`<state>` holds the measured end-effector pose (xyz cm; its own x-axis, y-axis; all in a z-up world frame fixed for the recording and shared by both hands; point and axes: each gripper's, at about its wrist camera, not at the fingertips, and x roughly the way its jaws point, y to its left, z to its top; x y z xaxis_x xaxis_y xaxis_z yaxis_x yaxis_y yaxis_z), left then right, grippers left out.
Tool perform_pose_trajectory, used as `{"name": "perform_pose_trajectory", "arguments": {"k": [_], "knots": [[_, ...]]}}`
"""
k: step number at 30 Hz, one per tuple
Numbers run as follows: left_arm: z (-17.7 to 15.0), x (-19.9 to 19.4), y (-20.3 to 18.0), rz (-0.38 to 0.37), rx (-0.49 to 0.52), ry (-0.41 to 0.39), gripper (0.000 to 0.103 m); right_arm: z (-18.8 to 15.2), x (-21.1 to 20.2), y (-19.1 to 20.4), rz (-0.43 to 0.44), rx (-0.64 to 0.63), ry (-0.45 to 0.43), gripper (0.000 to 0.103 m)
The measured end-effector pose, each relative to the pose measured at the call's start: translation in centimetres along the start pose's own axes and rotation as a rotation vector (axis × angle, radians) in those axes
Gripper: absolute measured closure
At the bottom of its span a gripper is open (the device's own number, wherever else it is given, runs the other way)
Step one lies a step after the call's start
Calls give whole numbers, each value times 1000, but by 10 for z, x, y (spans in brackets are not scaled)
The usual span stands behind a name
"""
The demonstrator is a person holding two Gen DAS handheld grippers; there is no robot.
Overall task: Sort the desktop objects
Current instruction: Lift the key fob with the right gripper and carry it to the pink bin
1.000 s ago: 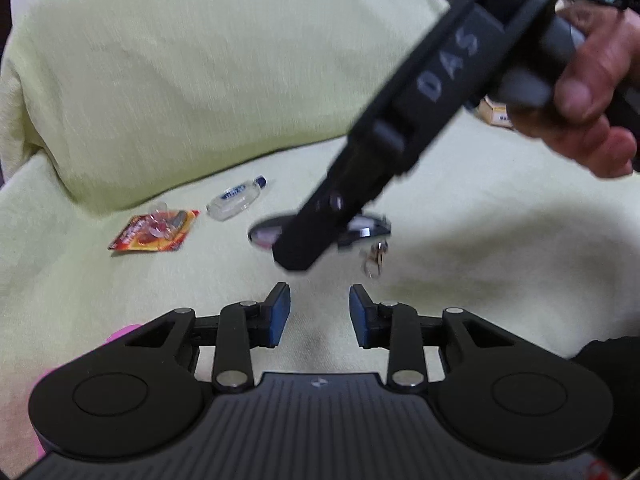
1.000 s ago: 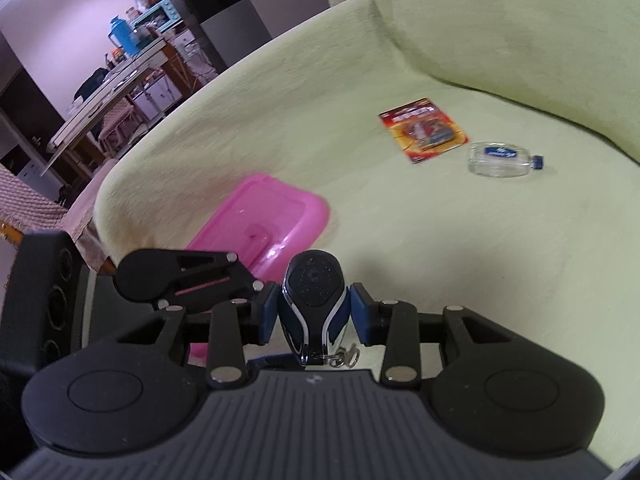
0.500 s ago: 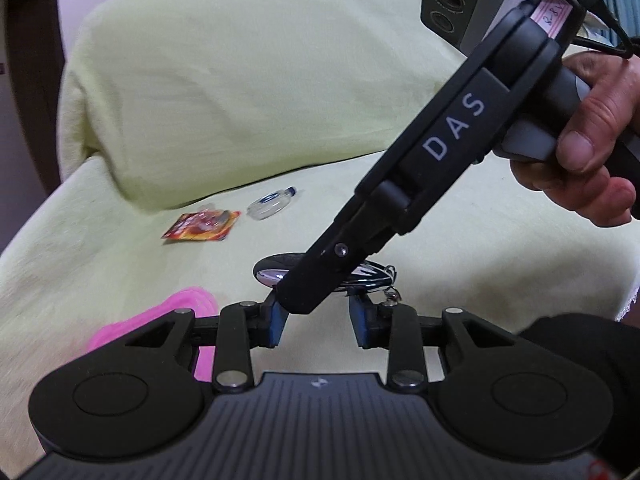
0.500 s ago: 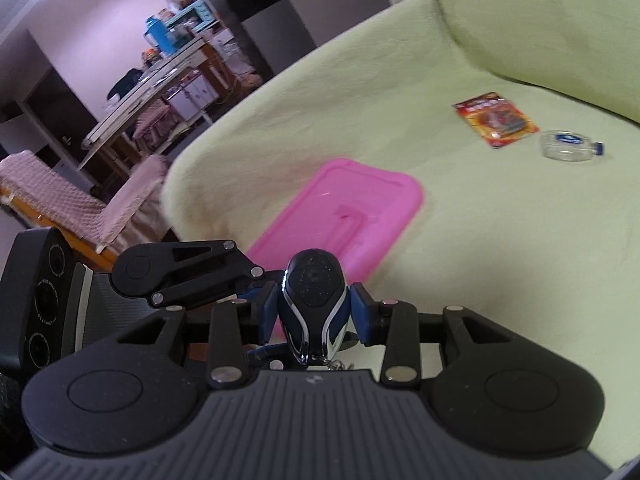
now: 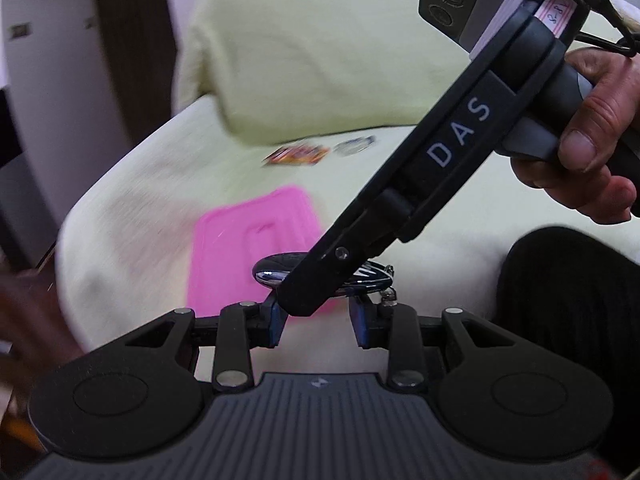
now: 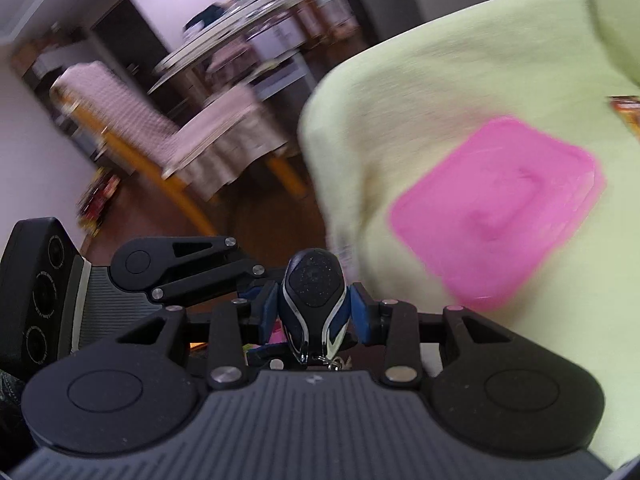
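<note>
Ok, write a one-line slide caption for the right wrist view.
Right gripper shut on a black key fob, with the pink tray ahead on the green-covered sofa.

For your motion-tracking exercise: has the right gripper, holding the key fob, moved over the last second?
Yes. In the right wrist view the right gripper, shut on the key fob, has swung left, away from the snack packet toward the pink lid.

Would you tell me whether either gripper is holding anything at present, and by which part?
The right gripper clamps the key fob across its two sides, ring end nearest the camera. The left gripper is open and empty.
</note>
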<state>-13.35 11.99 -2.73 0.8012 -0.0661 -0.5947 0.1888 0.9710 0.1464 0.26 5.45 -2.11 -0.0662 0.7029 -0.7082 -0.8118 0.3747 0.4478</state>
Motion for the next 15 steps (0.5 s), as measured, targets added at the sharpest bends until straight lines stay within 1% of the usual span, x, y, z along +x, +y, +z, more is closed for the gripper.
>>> {"name": "perform_pose_trajectory", "arguments": {"k": [6, 10, 15], "knots": [[-57, -51, 6, 117, -133, 58, 64, -14, 56, 59, 92, -96, 105, 69], [-102, -78, 8, 184, -247, 106, 64, -38, 98, 98, 145, -151, 188, 69], [-161, -112, 1, 236, -369, 163, 64, -72, 146, 141, 201, -211, 293, 69]]}}
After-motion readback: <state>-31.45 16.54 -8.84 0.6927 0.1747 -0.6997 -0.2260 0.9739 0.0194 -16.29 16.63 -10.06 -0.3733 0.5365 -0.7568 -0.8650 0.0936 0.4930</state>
